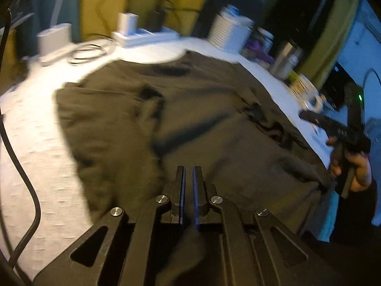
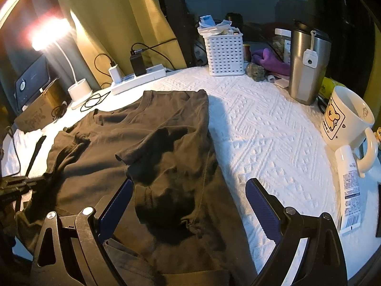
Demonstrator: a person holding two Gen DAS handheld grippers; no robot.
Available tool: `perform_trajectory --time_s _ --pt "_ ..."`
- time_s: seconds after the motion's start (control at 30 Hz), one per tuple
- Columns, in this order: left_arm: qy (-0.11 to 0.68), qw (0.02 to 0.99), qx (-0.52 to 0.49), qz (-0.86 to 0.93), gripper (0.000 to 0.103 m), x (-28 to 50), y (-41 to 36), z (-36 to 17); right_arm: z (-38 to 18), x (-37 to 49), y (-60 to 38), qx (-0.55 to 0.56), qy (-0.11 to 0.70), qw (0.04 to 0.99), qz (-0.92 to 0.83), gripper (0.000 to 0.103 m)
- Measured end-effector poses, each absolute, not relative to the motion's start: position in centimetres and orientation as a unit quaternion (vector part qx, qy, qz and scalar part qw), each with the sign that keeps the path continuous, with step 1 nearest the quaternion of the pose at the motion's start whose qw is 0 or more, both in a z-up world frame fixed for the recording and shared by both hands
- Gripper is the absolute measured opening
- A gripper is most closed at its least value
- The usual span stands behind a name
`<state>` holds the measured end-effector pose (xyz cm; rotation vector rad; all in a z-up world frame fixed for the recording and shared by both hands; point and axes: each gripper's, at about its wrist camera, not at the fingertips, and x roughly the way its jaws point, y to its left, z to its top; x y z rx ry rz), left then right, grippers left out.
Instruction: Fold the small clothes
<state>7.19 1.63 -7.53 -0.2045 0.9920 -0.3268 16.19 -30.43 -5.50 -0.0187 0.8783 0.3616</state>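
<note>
A dark olive-brown T-shirt (image 1: pixel 190 109) lies partly folded on the white textured table cover (image 2: pixel 273 128), neck toward the far side; in the right wrist view the T-shirt (image 2: pixel 152 147) has its right side and sleeve folded inward. My left gripper (image 1: pixel 189 174) is shut on the shirt's near hem, with cloth bunched between and under the jaws. My right gripper (image 2: pixel 188 190) is open and empty, hovering over the shirt's near right edge. The right gripper also shows at the right edge of the left wrist view (image 1: pixel 333 126), held by a hand.
Along the far edge stand a lit desk lamp (image 2: pixel 78 90), a power strip (image 2: pixel 138 78) with chargers, a white basket (image 2: pixel 225 52), a steel tumbler (image 2: pixel 307 64) and a cartoon mug (image 2: pixel 345 119). A white tube (image 2: pixel 350 190) lies at the right. A black cable (image 1: pixel 21 162) hangs left.
</note>
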Motion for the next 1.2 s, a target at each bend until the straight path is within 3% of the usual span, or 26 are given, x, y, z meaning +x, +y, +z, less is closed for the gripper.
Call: perform_trajectory --time_s 0.23,0.27,0.3,0.37,0.53,0.77,1.2 --pt "0.496 0.848 -0.056 -0.178 0.009 7.2 -0.3 -7.3 -5.8 15.9 -32.3 0.002 0.423 0.892 0.159 0.096" --pt "0.488 0.854 -0.062 -0.167 0.018 7.2 0.5 -6.7 -5.9 15.9 -32.5 0.003 0.423 0.892 0.158 0.096" --pt "0.479 0.862 -0.070 -0.151 0.036 7.4 1.5 -6.1 -5.9 15.9 -32.6 0.004 0.423 0.892 0.157 0.096" --pt "0.468 0.873 -0.081 -0.110 0.062 8.0 3.4 -5.7 -6.1 16.0 -32.9 0.005 0.424 0.892 0.156 0.096" --pt "0.476 0.872 -0.104 -0.052 0.063 10.9 6.3 -6.6 -6.5 16.5 -33.2 0.013 0.425 0.891 0.160 0.096" --pt "0.523 0.840 -0.126 -0.071 0.063 13.2 4.6 -9.6 -7.1 17.1 -34.2 0.021 0.429 0.889 0.158 0.096" --pt "0.509 0.838 -0.111 -0.161 0.063 12.5 -1.2 -7.7 -7.5 18.0 -34.3 0.017 0.431 0.888 0.159 0.096"
